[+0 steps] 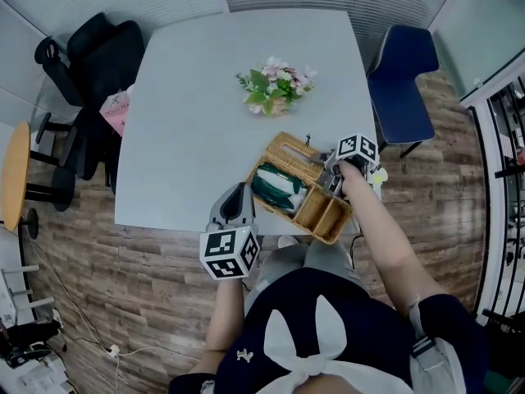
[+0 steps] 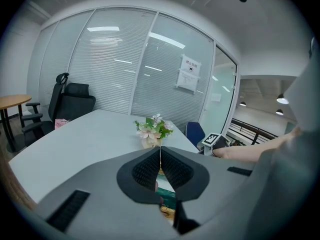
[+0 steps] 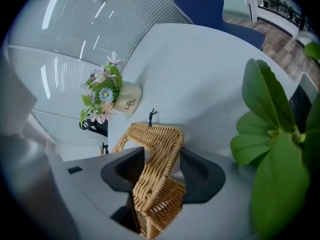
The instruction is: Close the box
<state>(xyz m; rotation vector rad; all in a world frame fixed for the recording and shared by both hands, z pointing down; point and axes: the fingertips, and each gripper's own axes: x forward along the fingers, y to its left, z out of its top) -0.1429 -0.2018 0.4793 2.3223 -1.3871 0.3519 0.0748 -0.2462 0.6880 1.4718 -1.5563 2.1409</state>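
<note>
So most of the shot is being taken up by the big white table (image 1: 189,121). A black office chair (image 1: 98,56) is being parked at its left side and a blue chair (image 1: 402,80) at its right.

The wicker box (image 1: 324,216) is being kept right at the table's near right corner, turned at an angle. Its lid (image 1: 287,150) is being left open, standing up along the box's far side. A pot of flowers (image 1: 275,84) is being displayed near the table's centre, well apart from the box.

The left gripper (image 1: 239,189) is being held over the near edge of the table, just beside the box's left end. Its jaws are being kept pressed together at the tips with nothing between them, which is plain in the left gripper view.

The right gripper (image 1: 328,172) is being held at the box's far right corner, by the lid. In the right gripper view its jaws are being kept wide apart, with the lid's woven edge running slantwise between them. A real squeeze on it isn't being shown.

A dark green item (image 1: 279,187) is being stored in the box's larger compartment. Some green leaves (image 3: 270,134) are being caught at the right of the right gripper view.
</note>
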